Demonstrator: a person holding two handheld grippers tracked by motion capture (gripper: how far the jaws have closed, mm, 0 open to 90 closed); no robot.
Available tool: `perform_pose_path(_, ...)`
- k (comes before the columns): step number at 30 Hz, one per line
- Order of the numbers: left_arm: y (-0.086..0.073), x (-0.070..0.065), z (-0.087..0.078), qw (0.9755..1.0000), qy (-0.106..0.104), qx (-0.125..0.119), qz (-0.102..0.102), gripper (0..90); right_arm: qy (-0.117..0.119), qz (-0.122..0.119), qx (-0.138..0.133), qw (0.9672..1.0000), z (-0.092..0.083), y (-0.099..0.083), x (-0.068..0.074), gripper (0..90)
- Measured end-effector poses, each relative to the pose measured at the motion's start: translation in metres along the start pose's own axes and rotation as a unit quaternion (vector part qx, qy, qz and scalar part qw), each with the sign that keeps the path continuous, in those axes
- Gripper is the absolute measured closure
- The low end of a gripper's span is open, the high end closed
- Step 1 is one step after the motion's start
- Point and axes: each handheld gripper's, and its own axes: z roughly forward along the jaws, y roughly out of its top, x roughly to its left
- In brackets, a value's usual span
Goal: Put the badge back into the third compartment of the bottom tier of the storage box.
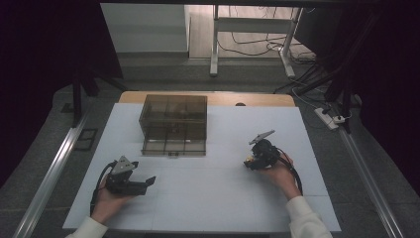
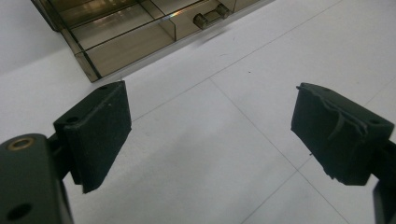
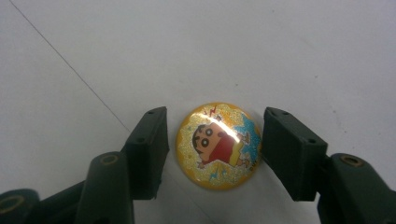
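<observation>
Lying flat on the white surface (image 3: pixel 303 51), a round yellow cartoon badge (image 3: pixel 218 145) sits between the jaws of the right hand-held gripper (image 3: pixel 215 154). The jaws bracket its edges closely; whether the pads press on it cannot be told. The left hand-held gripper (image 2: pixel 210 135) rests released, jaws wide apart over bare surface, near the smoky transparent drawer box (image 1: pixel 173 124) standing at the far middle of the surface.
</observation>
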Motion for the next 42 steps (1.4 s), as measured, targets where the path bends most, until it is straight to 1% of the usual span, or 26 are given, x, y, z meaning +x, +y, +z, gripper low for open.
perform_pose_path(3, 0.000, 0.000, 0.000, 1.0000, 0.000, 0.000, 0.000, 12.1, 0.002, -0.001, -0.001, 1.0000, -0.001, 0.000, 0.001, 46.7)
perform_pose_path(12, 0.000, 0.000, 0.000, 1.0000, 0.000, 0.000, 0.001, 12.1, 0.002, 0.002, -0.003, 1.0000, -0.001, 0.000, 0.000, 47.4)
perform_pose_path(15, 0.000, 0.000, 0.000, 1.0000, 0.001, 0.001, 0.000, 12.1, 0.002, 0.005, -0.004, 1.0000, -0.001, 0.000, 0.000, 47.4)
perform_pose_path(18, 0.000, 0.000, 0.000, 1.0000, 0.001, 0.000, 0.000, 12.0, 0.002, 0.016, -0.010, 0.9998, -0.001, -0.001, -0.001, 47.4)
perform_pose_path(20, 0.000, 0.000, 0.000, 1.0000, 0.001, 0.000, -0.001, 12.1, 0.003, 0.015, -0.012, 0.9998, -0.002, -0.001, -0.002, 47.4)
perform_pose_path(22, 0.000, 0.001, 0.000, 1.0000, 0.001, 0.000, -0.001, 12.1, 0.004, 0.019, -0.020, 0.9996, -0.004, -0.001, -0.003, 47.5)
perform_pose_path(23, 0.000, 0.001, 0.000, 1.0000, 0.000, 0.000, -0.001, 12.1, 0.004, 0.019, -0.020, 0.9996, -0.004, -0.001, -0.003, 47.5)
perform_pose_path(27, 0.000, 0.001, 0.000, 1.0000, 0.000, 0.001, 0.000, 12.0, 0.001, 0.022, -0.035, 0.9992, -0.010, -0.002, -0.006, 47.4)
perform_pose_path(28, 0.000, 0.001, 0.000, 1.0000, 0.000, 0.001, 0.000, 12.0, 0.001, 0.026, -0.043, 0.9987, -0.013, -0.002, -0.007, 47.4)
perform_pose_path(31, 0.000, 0.001, 0.000, 1.0000, 0.000, 0.001, 0.000, 12.0, -0.001, 0.029, -0.049, 0.9984, -0.015, -0.002, -0.008, 47.4)
perform_pose_path(33, -0.001, 0.001, 0.000, 1.0000, 0.000, 0.001, 0.000, 12.1, -0.004, 0.032, -0.056, 0.9979, -0.019, -0.002, -0.009, 47.4)
perform_pose_path(34, -0.001, 0.001, 0.000, 1.0000, 0.000, 0.001, 0.000, 12.1, -0.009, 0.031, -0.064, 0.9974, -0.022, -0.002, -0.009, 47.4)
perform_pose_path(42, -0.001, 0.001, 0.000, 1.0000, -0.001, 0.001, -0.001, 12.0, -0.011, 0.034, -0.079, 0.9962, -0.029, -0.002, -0.010, 47.4)
